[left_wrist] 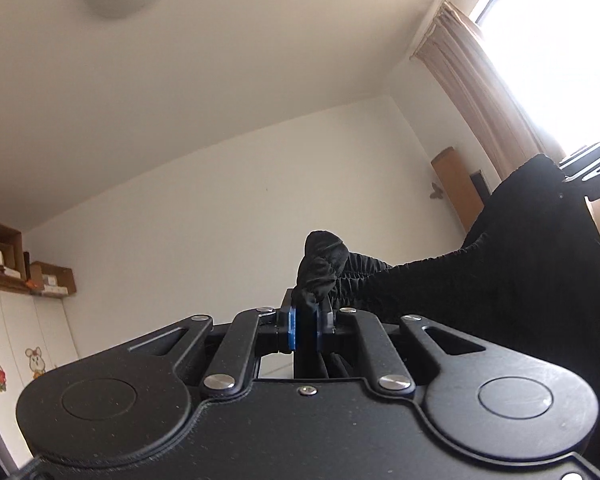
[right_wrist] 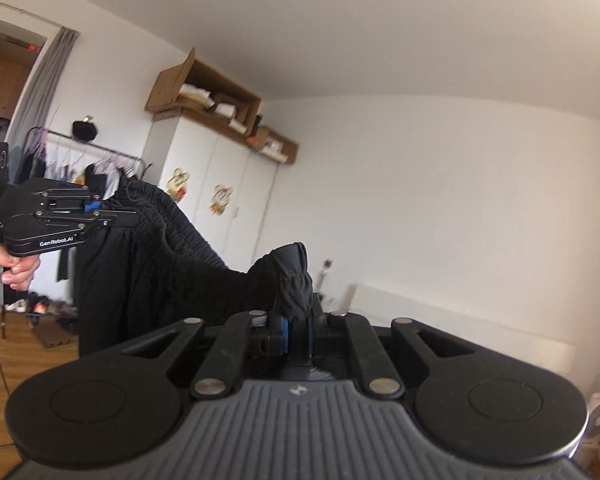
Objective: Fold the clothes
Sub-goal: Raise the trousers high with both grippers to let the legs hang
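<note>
1. Black garment [left_wrist: 520, 264], with a gathered elastic waistband, hung in the air, stretched between the two grippers.
2. Left gripper [left_wrist: 306, 326] had its jaws pressed together on a bunched fold of the waistband, the cloth bulging up past the blue pads [left_wrist: 292, 328] toward 12 o'clock.
3. Right gripper [right_wrist: 296, 336] likewise pinched a bunch of the waistband between its blue pads, the fabric rising at 12 o'clock from the jaws.
4. In the left wrist view, the cloth ran from the jaws toward 2 o'clock, up to the other gripper at the frame's edge.
5. In the right wrist view, the garment draped from the jaws toward 10 o'clock, where the left gripper clamped it and a hand [right_wrist: 10, 268] gripped the handle; the rest hung down at 9 o'clock.
6. Farther out stood a white wardrobe [right_wrist: 220, 184] with cardboard boxes [right_wrist: 204, 92] on top, a clothes rack [right_wrist: 84, 160] at 9 o'clock, and a curtain [left_wrist: 476, 80] beside a bright window [left_wrist: 560, 32].
</note>
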Action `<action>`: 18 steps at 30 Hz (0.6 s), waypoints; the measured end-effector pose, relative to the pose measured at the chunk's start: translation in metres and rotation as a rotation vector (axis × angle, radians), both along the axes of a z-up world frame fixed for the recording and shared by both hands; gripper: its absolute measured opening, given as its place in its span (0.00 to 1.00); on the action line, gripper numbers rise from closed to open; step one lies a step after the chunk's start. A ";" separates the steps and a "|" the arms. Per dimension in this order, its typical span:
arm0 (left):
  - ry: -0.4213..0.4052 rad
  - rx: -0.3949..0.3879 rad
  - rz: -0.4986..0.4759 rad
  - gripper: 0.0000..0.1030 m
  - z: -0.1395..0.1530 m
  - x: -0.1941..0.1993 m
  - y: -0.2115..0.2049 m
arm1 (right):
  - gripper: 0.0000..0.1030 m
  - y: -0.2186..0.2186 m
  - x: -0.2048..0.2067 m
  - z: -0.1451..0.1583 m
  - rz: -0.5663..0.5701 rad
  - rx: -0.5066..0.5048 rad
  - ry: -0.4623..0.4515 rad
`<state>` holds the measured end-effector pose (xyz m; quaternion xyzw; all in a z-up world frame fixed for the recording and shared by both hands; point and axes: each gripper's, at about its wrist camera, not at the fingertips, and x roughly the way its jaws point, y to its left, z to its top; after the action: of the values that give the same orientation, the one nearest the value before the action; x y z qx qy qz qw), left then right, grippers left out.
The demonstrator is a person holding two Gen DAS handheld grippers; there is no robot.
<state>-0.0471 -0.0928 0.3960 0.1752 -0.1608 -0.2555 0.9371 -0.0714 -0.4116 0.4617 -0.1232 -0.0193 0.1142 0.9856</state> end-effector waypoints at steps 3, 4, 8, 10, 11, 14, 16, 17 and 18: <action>-0.048 -0.032 -0.002 0.08 0.027 -0.027 -0.022 | 0.07 -0.006 -0.026 0.026 -0.048 0.005 -0.051; -0.060 -0.047 -0.008 0.08 0.036 -0.036 -0.028 | 0.07 -0.008 -0.033 0.035 -0.064 0.002 -0.066; -0.106 -0.088 -0.026 0.08 0.065 -0.060 -0.050 | 0.07 -0.010 -0.055 0.065 -0.120 -0.020 -0.118; -0.119 -0.102 -0.030 0.08 0.075 -0.068 -0.061 | 0.07 -0.010 -0.065 0.077 -0.140 -0.031 -0.142; -0.125 -0.105 -0.034 0.08 0.080 -0.070 -0.066 | 0.07 -0.009 -0.067 0.083 -0.153 -0.041 -0.152; -0.147 -0.108 -0.035 0.08 0.094 -0.065 -0.081 | 0.07 -0.006 -0.073 0.103 -0.189 -0.070 -0.180; -0.162 -0.113 -0.036 0.08 0.104 -0.063 -0.088 | 0.07 -0.005 -0.075 0.114 -0.209 -0.087 -0.198; -0.165 -0.119 -0.041 0.08 0.108 -0.061 -0.091 | 0.07 -0.005 -0.074 0.119 -0.218 -0.095 -0.206; -0.169 -0.125 -0.046 0.08 0.112 -0.058 -0.095 | 0.07 -0.004 -0.074 0.124 -0.226 -0.102 -0.213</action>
<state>-0.1055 -0.1879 0.5083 0.1336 -0.2588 -0.2507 0.9232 -0.1457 -0.4160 0.5860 -0.1860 -0.1039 -0.0102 0.9770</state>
